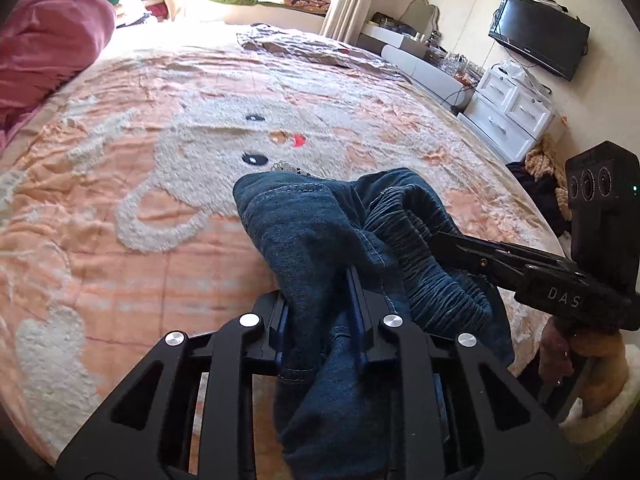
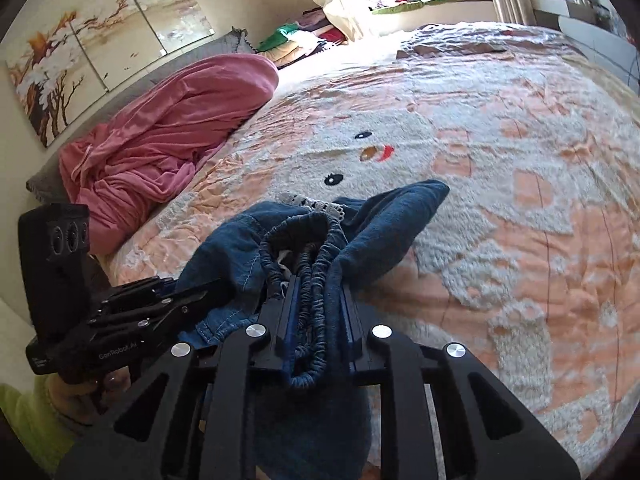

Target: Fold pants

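Observation:
The blue denim pants (image 1: 320, 232) with an elastic waistband hang bunched between both grippers, held above the bed. My left gripper (image 1: 320, 280) is shut on the denim beside the waistband; it shows in the right wrist view (image 2: 200, 284) at the left. My right gripper (image 2: 316, 280) is shut on the gathered waistband (image 2: 308, 248); it shows in the left wrist view (image 1: 436, 240) at the right. The two grippers are close together. The pants (image 2: 392, 216) droop below the fingers, so the legs are hidden.
The bed has a peach and white fluffy cover (image 1: 200, 140) with a cartoon face. A pink blanket (image 2: 172, 128) is heaped at the headboard side. A folded brown cloth (image 1: 312, 46) lies at the far end. White drawers (image 1: 508, 116) and a TV (image 1: 540, 32) stand beside the bed.

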Motion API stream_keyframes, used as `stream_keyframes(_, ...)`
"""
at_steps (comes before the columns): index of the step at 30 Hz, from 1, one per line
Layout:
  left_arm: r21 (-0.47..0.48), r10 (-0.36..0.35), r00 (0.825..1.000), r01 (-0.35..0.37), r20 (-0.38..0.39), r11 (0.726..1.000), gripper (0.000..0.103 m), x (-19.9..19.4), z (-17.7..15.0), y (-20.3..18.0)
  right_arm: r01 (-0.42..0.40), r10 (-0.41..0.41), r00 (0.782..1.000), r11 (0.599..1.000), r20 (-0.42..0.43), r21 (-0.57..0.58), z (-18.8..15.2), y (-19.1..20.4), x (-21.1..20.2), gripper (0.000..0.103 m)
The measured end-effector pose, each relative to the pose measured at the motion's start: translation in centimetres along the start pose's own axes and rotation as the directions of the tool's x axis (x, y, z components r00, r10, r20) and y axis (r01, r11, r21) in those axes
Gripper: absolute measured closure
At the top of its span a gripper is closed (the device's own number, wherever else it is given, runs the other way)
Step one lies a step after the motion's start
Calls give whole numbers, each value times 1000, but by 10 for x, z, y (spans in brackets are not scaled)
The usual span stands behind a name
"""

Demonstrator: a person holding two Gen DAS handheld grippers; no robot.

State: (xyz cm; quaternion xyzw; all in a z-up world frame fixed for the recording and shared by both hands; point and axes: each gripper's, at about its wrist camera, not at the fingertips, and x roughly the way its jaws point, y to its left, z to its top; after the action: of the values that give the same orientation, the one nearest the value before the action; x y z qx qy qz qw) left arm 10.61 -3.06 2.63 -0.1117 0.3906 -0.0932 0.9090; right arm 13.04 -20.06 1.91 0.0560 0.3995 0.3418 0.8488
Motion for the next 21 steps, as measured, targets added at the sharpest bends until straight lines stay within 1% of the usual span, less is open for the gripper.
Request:
stream_keyframes(2,-14,10,999,-9,33,1000,87,-2,16,10,1,-1,1000,1000,2,-8,17,4,14,86)
stream_keyframes(5,8,67,995,-68,77,998,87,2,37,24,-3,3,1000,1000,15,-21,41,6,34,86)
stream_keyframes(8,6,107,992,-107,69,994,87,20,53,44,16,-15,1000,999,26,-29,61,4,58,86)
stream_keyframes(9,6,123,991,-124,56,992,86,29,55,50,22,-21,1000,999,18,-26,65,1,67,86)
stream_keyframes(11,1,147,989,-147,29,989,86,40,55,58,43,-43,999,999,-21,0,68,-6,86,86)
stream_keyframes(13,-8,169,986,-169,-8,986,83,51,50,66,78,-77,995,997,-67,14,65,-12,102,85)
stream_keyframes(14,-12,175,985,-175,-14,985,81,53,46,69,96,-94,992,995,-81,21,62,-16,106,82)
stream_keyframes(15,-10,181,983,-181,-17,983,76,54,43,70,112,-109,990,994,-90,23,60,-18,109,80)
stream_keyframes(16,-8,194,981,-194,-18,981,69,55,41,72,115,-112,989,993,-96,30,58,-22,111,79)
stream_keyframes(17,-8,201,979,-201,-21,980,66,56,38,74,118,-112,989,992,-101,49,55,-28,111,75)
stream_keyframes(18,-16,195,980,-196,-27,981,65,57,37,76,120,-113,988,990,-105,71,53,-33,111,66)
stream_keyframes(20,-31,191,981,-192,-31,981,63,58,36,79,137,-126,986,985,-108,103,49,-42,112,55)
stream_keyframes(21,-32,192,981,-193,-32,981,60,59,36,80,134,-122,986,985,-110,111,47,-44,113,54)
